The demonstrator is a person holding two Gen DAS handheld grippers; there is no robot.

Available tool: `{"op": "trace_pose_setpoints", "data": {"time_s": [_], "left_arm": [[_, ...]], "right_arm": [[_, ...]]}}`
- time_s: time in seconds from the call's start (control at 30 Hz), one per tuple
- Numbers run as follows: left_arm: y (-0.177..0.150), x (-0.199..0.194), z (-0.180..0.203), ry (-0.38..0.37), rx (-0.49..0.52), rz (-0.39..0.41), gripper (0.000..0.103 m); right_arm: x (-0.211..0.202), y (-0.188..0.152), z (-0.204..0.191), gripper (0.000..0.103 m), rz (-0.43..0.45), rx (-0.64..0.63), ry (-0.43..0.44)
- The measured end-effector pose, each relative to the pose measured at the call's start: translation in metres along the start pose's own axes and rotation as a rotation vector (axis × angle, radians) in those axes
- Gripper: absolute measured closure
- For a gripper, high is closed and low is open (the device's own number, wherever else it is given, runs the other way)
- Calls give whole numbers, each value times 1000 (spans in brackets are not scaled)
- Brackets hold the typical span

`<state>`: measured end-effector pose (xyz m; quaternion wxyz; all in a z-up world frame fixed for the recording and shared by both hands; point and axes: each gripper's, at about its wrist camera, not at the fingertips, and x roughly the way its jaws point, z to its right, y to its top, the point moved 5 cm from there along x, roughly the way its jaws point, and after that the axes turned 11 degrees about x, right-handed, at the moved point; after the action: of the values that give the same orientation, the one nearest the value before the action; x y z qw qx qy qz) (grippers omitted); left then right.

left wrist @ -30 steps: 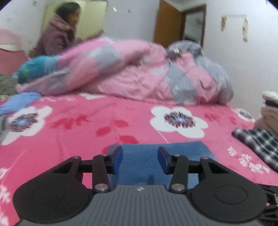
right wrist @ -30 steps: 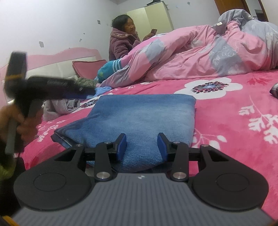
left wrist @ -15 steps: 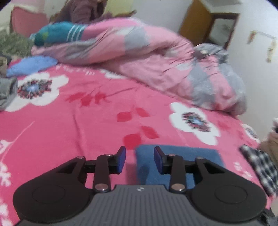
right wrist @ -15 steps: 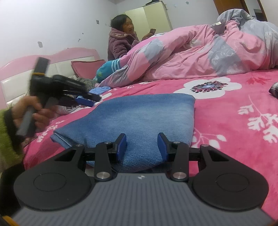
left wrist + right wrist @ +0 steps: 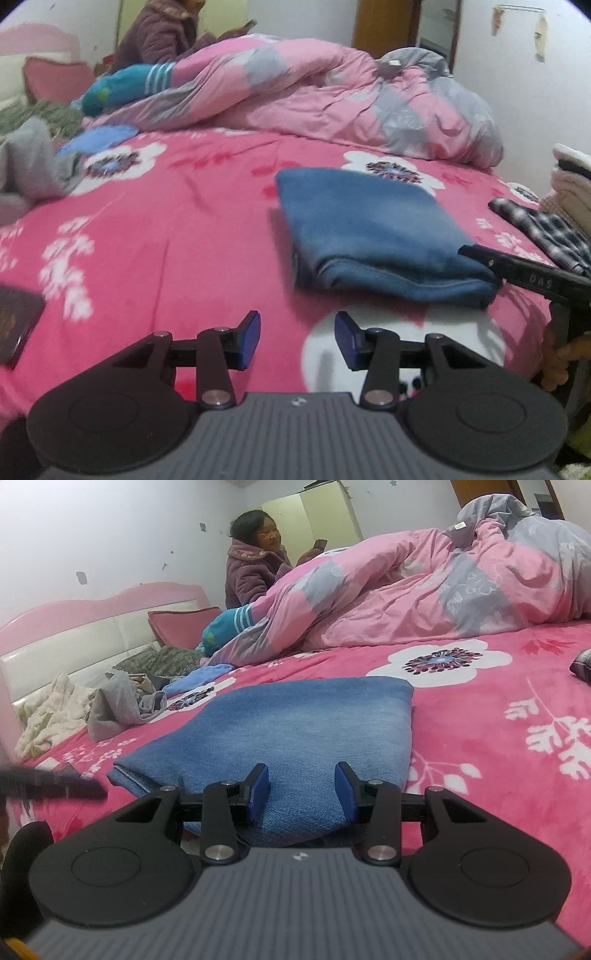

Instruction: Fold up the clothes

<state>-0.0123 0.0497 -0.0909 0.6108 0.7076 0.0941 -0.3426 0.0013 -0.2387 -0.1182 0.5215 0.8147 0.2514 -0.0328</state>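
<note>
Both jaws gape: folded blue garment (image 5: 295, 731) under right's, beyond left's.

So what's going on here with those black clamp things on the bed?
A person is folding clothes with a two-finger gripper in each hand. A blue fleecy garment lies folded into a neat rectangle on the pink flowered bedspread. The right gripper sits open at its near edge, gripping nothing. The left gripper hangs open over bare bedspread, beside the garment. Unfolded clothes wait near the headboard.
</note>
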Motion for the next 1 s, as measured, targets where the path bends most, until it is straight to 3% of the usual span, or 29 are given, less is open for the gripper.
{"op": "trace_pose_setpoints", "data": {"time_s": [0.17, 0.37, 0.47, 0.63, 0.77, 1.0], "left_arm": [[12, -5, -8, -36, -71, 63, 58], [43, 1, 10, -61, -53, 143, 57], [58, 9, 26, -58, -11, 197, 51], [56, 42, 63, -3, 151, 163, 49], [39, 55, 85, 100, 303, 160, 45], [37, 56, 79, 81, 260, 152, 39]], "right_arm": [[0, 1, -1, 64, -2, 0, -3], [0, 2, 0, 64, -3, 1, -3], [0, 1, 1, 64, -3, 2, -3], [0, 2, 1, 64, -9, -2, -5], [0, 2, 0, 64, -12, -4, -8], [0, 1, -1, 64, -13, -6, -9]]}}
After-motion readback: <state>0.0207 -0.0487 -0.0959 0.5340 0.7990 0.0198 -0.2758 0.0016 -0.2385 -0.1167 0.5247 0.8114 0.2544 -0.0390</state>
